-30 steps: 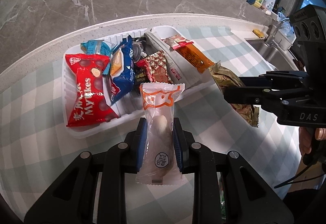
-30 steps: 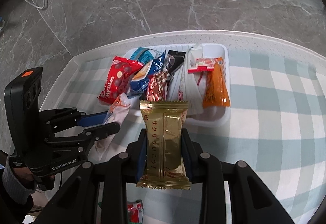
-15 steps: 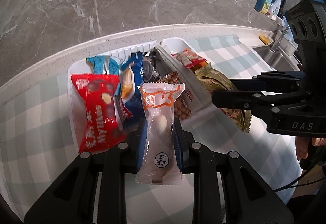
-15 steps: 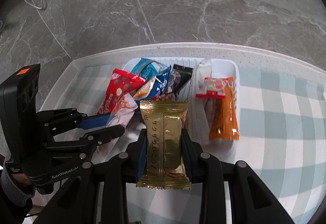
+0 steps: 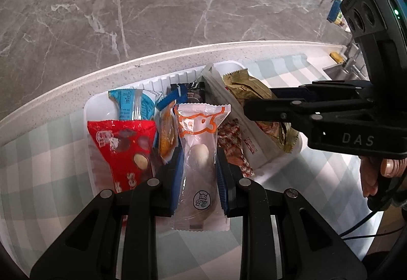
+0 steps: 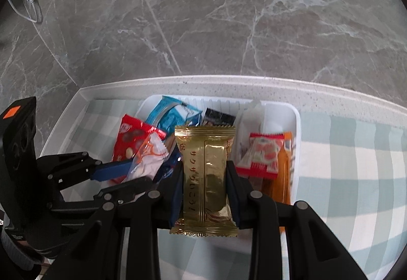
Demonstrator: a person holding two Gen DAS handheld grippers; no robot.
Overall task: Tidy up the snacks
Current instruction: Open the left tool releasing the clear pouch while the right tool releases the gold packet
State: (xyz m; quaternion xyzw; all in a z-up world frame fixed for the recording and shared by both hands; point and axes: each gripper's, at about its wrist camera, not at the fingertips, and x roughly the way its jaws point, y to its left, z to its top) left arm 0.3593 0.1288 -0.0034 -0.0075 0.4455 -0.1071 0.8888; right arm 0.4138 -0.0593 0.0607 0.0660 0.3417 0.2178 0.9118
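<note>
Two hand-held grippers hang over a white divided tray (image 6: 296,122) of snacks on a counter covered by a pale green-and-white checked cloth (image 6: 356,178), with grey marble floor (image 6: 203,13) beyond the counter's edge.

The left gripper (image 5: 198,160) is clamped on a clear packet with an orange cat outline (image 5: 199,152), its blue pads pressing the packet's two long sides. The packet stands lengthwise between the fingers, its top seam above the tray's wider compartment. In that compartment lie a red chocolate bag (image 5: 122,145) at the side farthest from the tray's divider, a light blue wrapper (image 5: 132,104) toward the tray's far wall, and a dark blue pack and a black one nearer the divider.

The right gripper (image 6: 204,178) is closed on a gold foil bar (image 6: 206,173) printed with Japanese characters, gripped across its width. In the left wrist view the bar's crinkled end (image 5: 244,86) sits over the tray's narrower compartment, close to the divider. That compartment holds a small red-and-white candy packet (image 6: 262,155) lying on a long orange stick pack (image 6: 282,178).

A person's hand (image 5: 374,173) grips the right gripper's handle at the side of the tray away from the red bag.
</note>
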